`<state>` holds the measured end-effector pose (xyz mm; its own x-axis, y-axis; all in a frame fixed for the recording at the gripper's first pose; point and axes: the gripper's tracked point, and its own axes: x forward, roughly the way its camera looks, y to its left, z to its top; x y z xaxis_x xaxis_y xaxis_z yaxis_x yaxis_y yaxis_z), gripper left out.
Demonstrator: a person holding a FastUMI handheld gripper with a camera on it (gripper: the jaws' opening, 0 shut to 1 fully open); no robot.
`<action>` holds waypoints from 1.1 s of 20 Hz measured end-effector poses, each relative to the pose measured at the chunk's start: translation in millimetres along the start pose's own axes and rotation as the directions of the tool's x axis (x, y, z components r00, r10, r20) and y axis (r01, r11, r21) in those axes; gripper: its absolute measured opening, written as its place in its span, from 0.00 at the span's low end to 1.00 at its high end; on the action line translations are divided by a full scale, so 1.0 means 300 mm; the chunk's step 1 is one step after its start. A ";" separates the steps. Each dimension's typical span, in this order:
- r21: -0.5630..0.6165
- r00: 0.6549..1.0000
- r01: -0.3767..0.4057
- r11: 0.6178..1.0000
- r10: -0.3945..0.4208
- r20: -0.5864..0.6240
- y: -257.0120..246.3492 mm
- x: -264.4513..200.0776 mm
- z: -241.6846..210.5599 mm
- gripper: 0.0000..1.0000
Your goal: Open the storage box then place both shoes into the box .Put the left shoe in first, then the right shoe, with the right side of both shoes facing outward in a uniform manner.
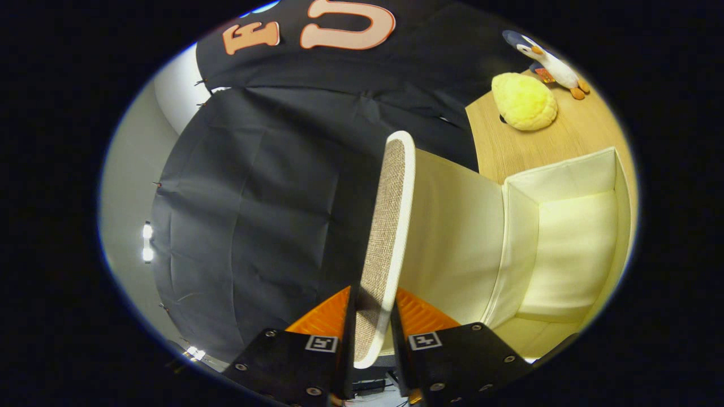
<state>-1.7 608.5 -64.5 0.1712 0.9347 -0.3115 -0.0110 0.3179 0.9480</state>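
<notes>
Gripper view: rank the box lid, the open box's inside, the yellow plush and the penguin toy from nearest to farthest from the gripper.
1. Box lid: clamped between the fingers of the gripper, raised on edge.
2. Box interior: just past the lid, to its right, open.
3. Yellow plush: beyond the box on the wooden table.
4. Penguin toy: just behind the plush, farthest.

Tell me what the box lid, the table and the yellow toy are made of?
The lid, pinched between the fingers of the gripper, looks like coarse woven fabric with a smooth pale trim; the weave shows. The box seems lined with soft cream cloth, creased at its corners. The table looks like matte light wood, faintly grained, maybe laminate. The yellow toy looks fuzzy, probably plush.
</notes>
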 end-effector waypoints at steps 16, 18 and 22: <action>-0.347 0.979 0.192 0.918 -0.157 0.128 -0.239 -0.371 0.069 0.86; -0.395 0.965 0.251 0.884 -0.195 0.176 -0.328 -0.480 0.073 0.87; -0.430 0.921 0.378 0.820 -0.285 0.266 -0.479 -0.665 0.120 0.88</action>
<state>1.3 370.7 -136.3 0.4230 0.7278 -0.5397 -0.3682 0.6823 0.6316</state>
